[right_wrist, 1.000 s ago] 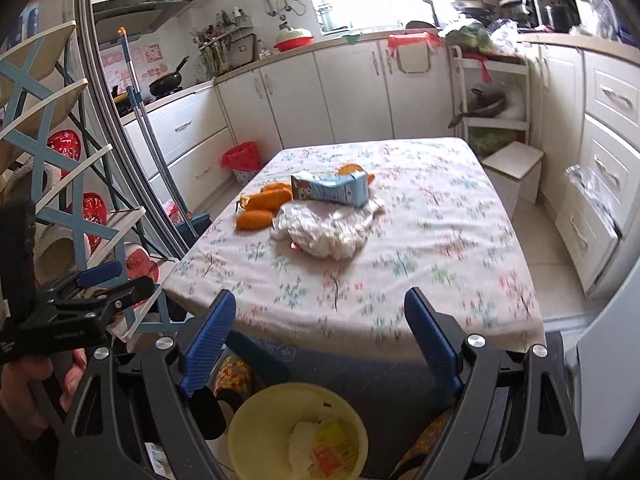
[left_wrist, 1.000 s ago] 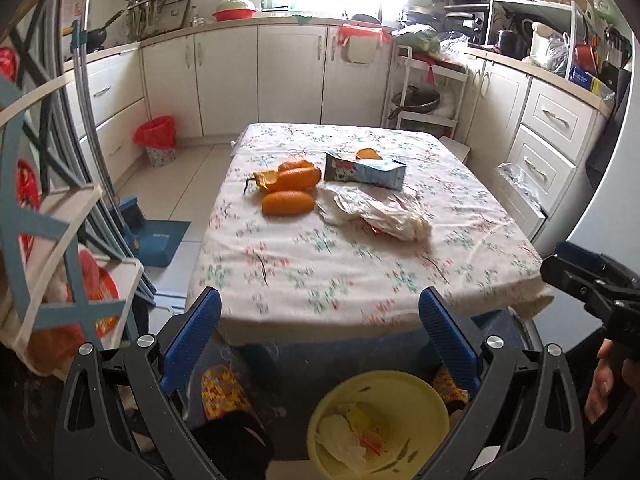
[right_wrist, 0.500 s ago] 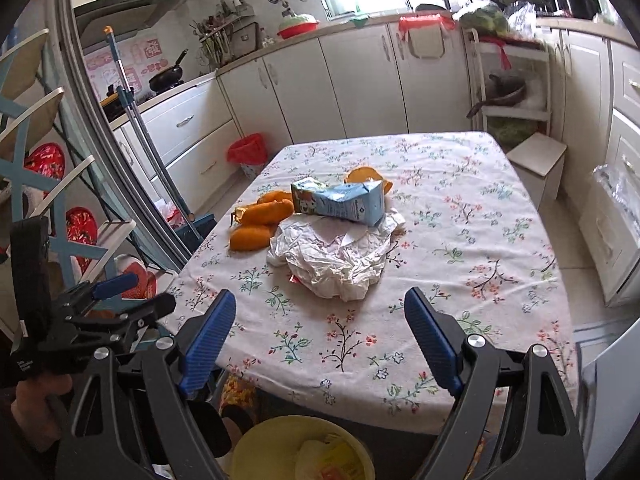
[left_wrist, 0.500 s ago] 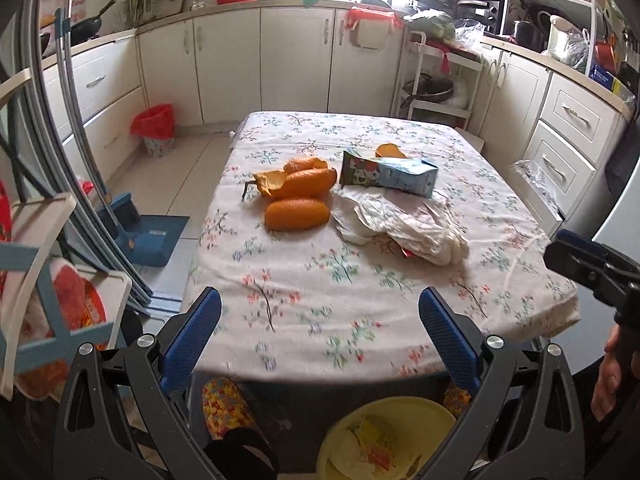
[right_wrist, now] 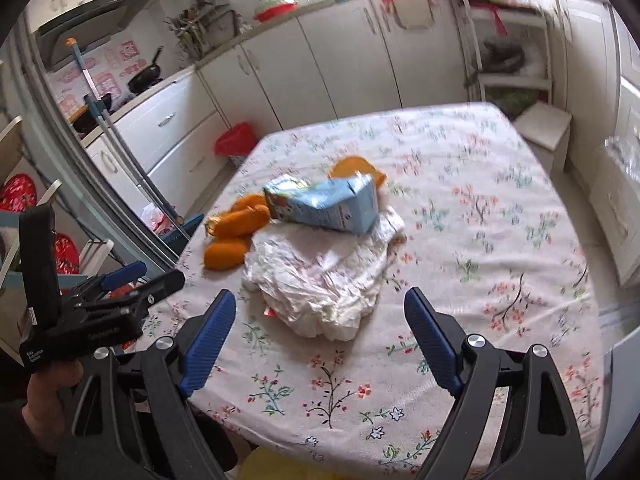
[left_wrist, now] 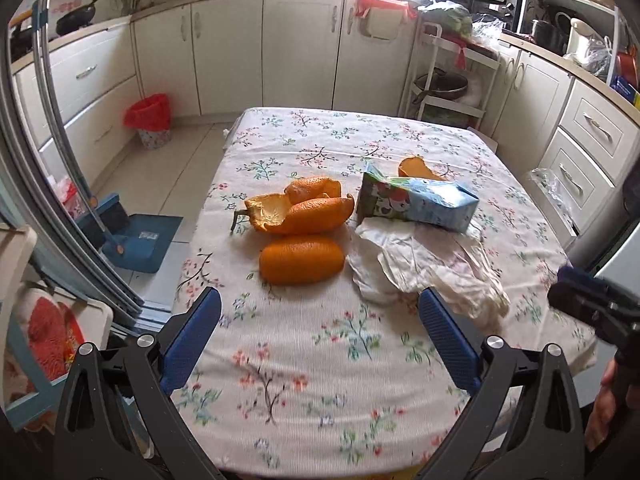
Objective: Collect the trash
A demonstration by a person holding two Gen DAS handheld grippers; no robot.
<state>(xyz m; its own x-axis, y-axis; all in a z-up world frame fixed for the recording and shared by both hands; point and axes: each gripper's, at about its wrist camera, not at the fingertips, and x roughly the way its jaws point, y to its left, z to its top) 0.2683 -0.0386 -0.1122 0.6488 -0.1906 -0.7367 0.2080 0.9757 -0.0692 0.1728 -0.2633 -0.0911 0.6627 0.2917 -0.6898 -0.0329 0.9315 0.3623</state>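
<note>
Around the table [left_wrist: 360, 420], white cabinets line the walls, and a red-lined bin [left_wrist: 149, 120] sits on the floor past its far left corner. Mid-table lies a crumpled white wrapper [right_wrist: 320, 280], with one blue milk carton [right_wrist: 324, 208] on its side resting against the wrapper's far edge. Four orange peel pieces [left_wrist: 302, 258] lie left of and behind it. Both the left gripper [left_wrist: 320, 328] and right gripper [right_wrist: 320, 320] hover wide and empty above the near edge.
</note>
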